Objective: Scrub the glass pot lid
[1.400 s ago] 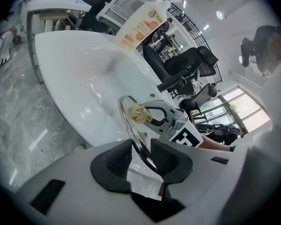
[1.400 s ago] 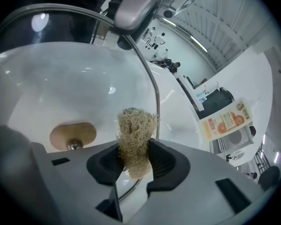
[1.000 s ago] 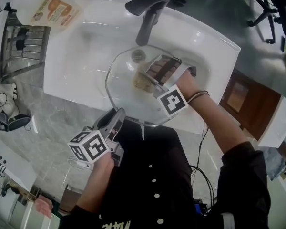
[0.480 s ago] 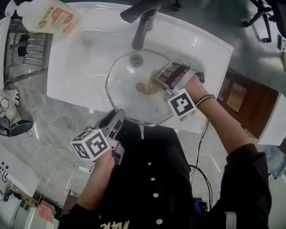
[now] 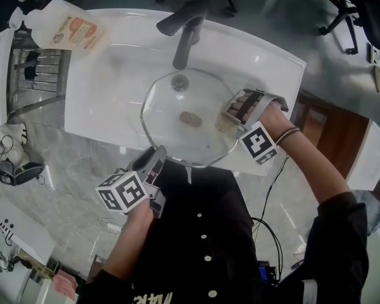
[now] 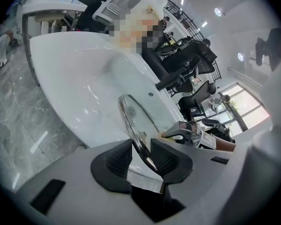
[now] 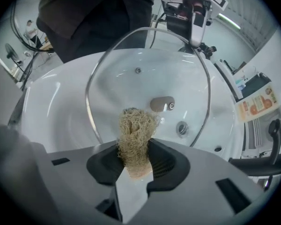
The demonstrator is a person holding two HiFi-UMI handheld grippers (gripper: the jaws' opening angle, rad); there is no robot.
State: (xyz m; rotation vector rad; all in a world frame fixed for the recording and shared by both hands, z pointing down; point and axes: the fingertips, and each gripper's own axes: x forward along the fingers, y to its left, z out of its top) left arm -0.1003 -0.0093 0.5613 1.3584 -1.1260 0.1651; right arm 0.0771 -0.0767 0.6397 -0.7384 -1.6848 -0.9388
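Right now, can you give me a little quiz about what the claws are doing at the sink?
1. True or false: the left claw grips the rim of the glass lid.
2. What does the right claw pinch? A: a fuzzy scrubber. B: a spoon. C: a cup.
3. Fill in: the lid is held over the white ____.
Key: 1 true. 2 A. 3 sink.

Black pale-buttoned shirt [image 5: 231,233]; left tool [image 5: 158,151] and right tool [image 5: 224,125] grey, with marker cubes [image 5: 121,192].
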